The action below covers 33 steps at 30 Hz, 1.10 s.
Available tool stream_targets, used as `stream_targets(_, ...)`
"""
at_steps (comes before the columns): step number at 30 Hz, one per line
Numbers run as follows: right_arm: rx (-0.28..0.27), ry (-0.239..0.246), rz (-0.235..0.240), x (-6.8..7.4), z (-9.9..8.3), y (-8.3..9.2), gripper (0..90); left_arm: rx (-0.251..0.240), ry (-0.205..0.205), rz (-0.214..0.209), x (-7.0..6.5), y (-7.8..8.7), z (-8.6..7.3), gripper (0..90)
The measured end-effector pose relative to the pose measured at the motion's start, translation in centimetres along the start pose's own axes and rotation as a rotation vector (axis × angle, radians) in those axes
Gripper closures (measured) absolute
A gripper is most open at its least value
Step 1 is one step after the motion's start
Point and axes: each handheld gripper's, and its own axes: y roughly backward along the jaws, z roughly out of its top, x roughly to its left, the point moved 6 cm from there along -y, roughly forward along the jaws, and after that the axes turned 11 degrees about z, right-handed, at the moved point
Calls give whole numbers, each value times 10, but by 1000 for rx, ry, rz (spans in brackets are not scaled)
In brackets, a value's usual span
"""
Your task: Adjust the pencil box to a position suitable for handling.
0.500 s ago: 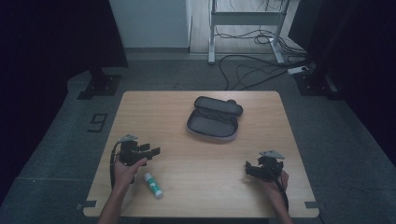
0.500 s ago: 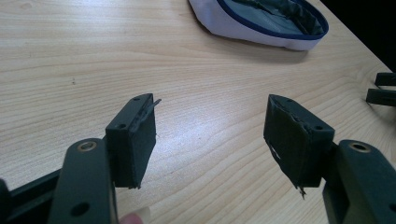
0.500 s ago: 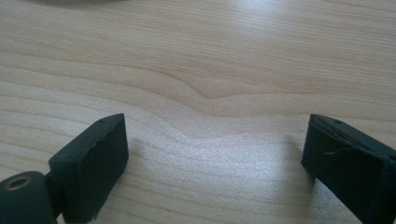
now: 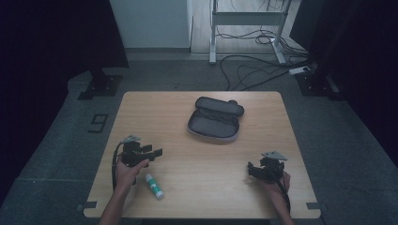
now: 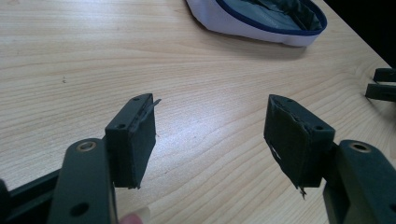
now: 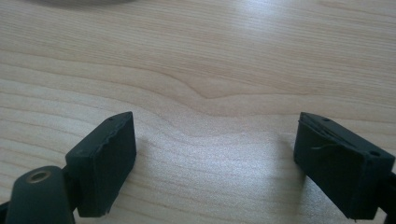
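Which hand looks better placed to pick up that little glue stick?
The left. The left gripper sits just above the glue stick near the table's front edge, jaws open and empty. The right gripper is open too, but well across the table from it.

The table (image 4: 202, 159) is pale wood with wavy grain. Just right of the black left gripper (image 4: 157, 152) lies a white tube (image 4: 154, 185) with a green label. Ahead sits a dark grey case (image 4: 213, 125), white-sided with blue trim.

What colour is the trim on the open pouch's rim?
Dark blue trim on the pouch, with a white outside; the left gripper view shows it best.
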Motion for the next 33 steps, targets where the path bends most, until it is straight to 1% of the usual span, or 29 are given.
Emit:
stream_targets(9,-3,1,1,0,0,0,141,2,-1,0,-2,-1,-1,343)
stream_targets(13,-8,6,10,1,0,0,166,-1,-6,8,-2,0,0,343)
stream_targets(15,-13,9,13,2,1,1,201,-2,-7,11,-2,0,1,343)
stream_targets(16,-15,12,10,2,1,1,213,4,-17,10,-5,-2,0,343)
stream_targets(18,-20,16,9,1,2,1,218,5,-19,7,-7,-3,0,342)
stream_targets(19,-29,13,22,2,4,3,222,5,-32,0,-11,-5,0,342)
stream_targets(20,-37,11,25,2,5,4,224,5,-32,0,-11,-5,0,342)
stream_targets(21,-45,10,31,3,7,6,224,3,-41,-13,-16,-7,1,342)
stream_targets(22,-58,10,37,3,9,8,226,0,-41,-18,-17,-7,2,342)
stream_targets(24,-64,13,41,4,11,9,227,-3,-45,-22,-20,-8,3,342)
stream_targets(25,-82,13,53,5,15,11,232,-5,-50,-29,-23,-9,6,342)
stream_targets(29,-101,30,73,9,22,12,245,-16,-56,-29,-28,-13,13,342)
stream_targets(32,-96,44,77,11,25,11,259,-17,-58,-25,-30,-17,16,332)
stream_targets(33,-103,49,89,13,29,10,265,-21,-60,-27,-31,-20,18,329)
